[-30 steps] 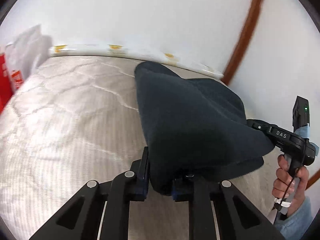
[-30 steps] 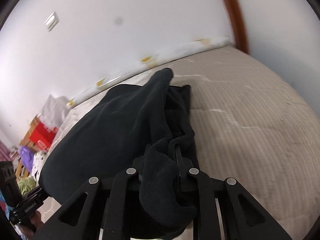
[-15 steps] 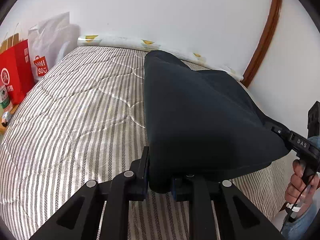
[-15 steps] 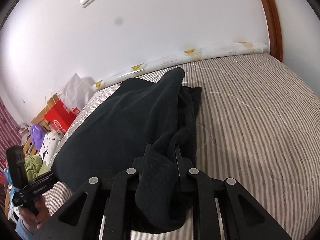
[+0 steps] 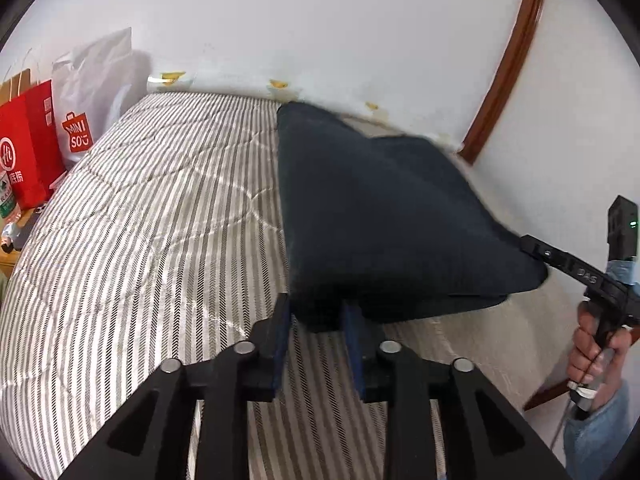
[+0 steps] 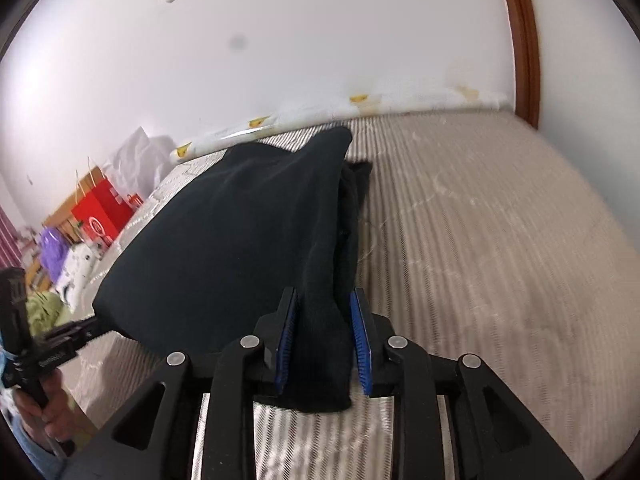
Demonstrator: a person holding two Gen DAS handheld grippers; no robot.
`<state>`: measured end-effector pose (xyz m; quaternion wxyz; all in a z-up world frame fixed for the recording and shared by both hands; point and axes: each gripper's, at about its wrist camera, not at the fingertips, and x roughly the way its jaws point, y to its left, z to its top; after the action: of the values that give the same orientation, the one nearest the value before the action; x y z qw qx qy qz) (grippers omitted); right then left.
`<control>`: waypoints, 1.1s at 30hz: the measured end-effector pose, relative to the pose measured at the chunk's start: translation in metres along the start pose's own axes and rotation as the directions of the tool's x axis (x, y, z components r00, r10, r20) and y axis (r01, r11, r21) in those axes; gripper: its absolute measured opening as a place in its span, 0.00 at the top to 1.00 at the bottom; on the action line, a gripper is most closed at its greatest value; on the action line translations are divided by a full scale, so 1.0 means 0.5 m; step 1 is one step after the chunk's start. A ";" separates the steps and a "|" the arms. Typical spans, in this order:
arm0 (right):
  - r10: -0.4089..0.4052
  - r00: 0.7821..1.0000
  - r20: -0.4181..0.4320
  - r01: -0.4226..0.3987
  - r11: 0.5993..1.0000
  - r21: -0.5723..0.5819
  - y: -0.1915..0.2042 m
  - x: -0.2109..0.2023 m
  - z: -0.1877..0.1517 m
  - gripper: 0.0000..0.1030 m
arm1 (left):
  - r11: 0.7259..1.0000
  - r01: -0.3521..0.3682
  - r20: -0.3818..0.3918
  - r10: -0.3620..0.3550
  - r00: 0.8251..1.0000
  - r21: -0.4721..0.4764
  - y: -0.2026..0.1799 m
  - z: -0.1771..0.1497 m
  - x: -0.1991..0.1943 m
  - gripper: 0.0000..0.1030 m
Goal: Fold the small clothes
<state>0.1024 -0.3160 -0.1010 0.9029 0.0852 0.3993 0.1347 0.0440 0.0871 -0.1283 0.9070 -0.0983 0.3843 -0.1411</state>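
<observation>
The left gripper (image 5: pixel 316 320) has its jaws opening, blue pads (image 5: pixel 280 344) standing apart with a corner of the dark garment (image 5: pixel 380 216) between them; the cloth's edge sits at the fingertips, and a gap shows on each side, so the pads no longer press it. The right gripper (image 6: pixel 324 336) is likewise opening, a bunched fold of the garment (image 6: pixel 224 248) hanging down between its blue pads (image 6: pixel 362 344), with the left pad clear of the cloth and the right pad close to it. The garment stretches between the two tools, its near edge raised and its far end lying on the striped bed (image 5: pixel 140 240), reaching toward the wall. In the left view the right gripper's black frame (image 5: pixel 576 276) meets the cloth's other corner, held by a hand (image 5: pixel 592 360) in a blue sleeve. In the right view the other hand (image 6: pixel 44 412) grips the left tool at the lower left. Red and white shopping bags (image 5: pixel 36 140) stand beside the bed's far left edge, and a brown frame (image 5: pixel 508 60) runs up the wall at right.
</observation>
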 end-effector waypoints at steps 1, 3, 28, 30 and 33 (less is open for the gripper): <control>-0.021 1.000 0.019 0.021 1.000 -0.017 0.005 -0.013 0.004 0.74 | 1.000 0.008 0.012 -0.008 1.000 -0.001 -0.003 0.001 -0.011 0.69; -0.048 0.997 0.058 0.051 0.998 -0.045 0.018 -0.035 0.014 0.74 | 1.000 0.018 0.037 -0.019 0.999 0.009 -0.012 0.009 -0.030 0.69; -0.063 0.998 -0.016 0.060 0.989 -0.134 0.036 0.048 0.131 0.48 | 0.997 -0.058 -0.010 0.059 0.998 0.050 0.006 0.127 0.063 0.61; -0.047 0.999 -0.021 0.044 0.991 -0.129 0.033 0.083 0.177 0.48 | 0.997 -0.062 -0.010 0.062 0.998 0.035 0.017 0.154 0.079 0.61; -0.035 0.998 -0.053 0.030 0.995 -0.092 0.020 0.146 0.228 0.48 | 0.997 -0.074 -0.012 0.074 0.997 0.026 0.033 0.200 0.114 0.61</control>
<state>0.2325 -0.2890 -0.0732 0.8966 0.0336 0.4186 0.1402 0.1573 0.0906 -0.1027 0.9104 -0.0713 0.3917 -0.1129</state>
